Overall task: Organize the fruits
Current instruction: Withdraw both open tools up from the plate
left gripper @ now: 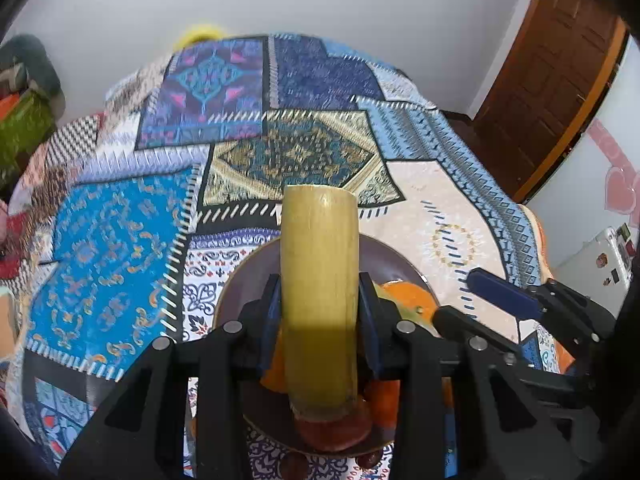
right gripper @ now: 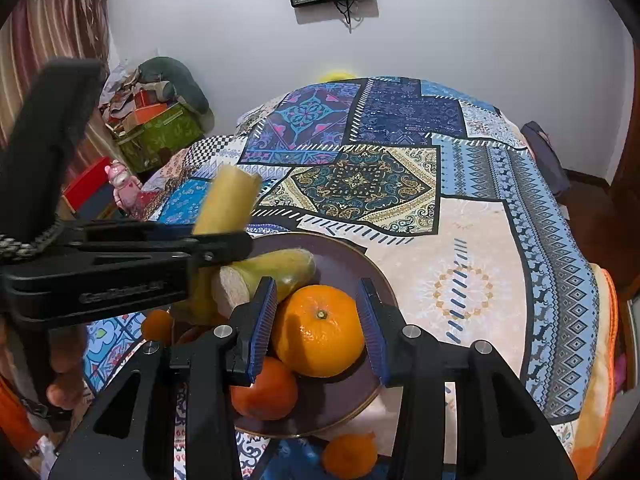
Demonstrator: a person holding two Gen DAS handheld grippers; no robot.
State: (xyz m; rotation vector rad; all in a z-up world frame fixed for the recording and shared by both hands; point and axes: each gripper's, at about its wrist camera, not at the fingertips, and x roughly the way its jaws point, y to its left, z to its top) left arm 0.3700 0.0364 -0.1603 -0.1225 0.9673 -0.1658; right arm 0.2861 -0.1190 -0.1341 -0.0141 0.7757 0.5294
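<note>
while left claw [left gripper: 320,312] grips sugarcane stick [left gripper: 318,280] pointing forward, right claw [right gripper: 320,324] open

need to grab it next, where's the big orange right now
In the right wrist view the big orange sits on the brown plate, between the right hand-held gripper pads without clear contact, with a cut sugarcane piece behind and a smaller orange at its near left.

Bright, even room light; strong fisheye bending in both views.

We see soft shadows only: one crosses the yellow-green stalk [left gripper: 318,300], another falls on the orange [right gripper: 318,330]. The patterned cloth [left gripper: 120,264] smears with motion blur in the left view, while the right view stays sharper. Dark vignetting rings the corners, and the wall [right gripper: 440,60] curves.
</note>
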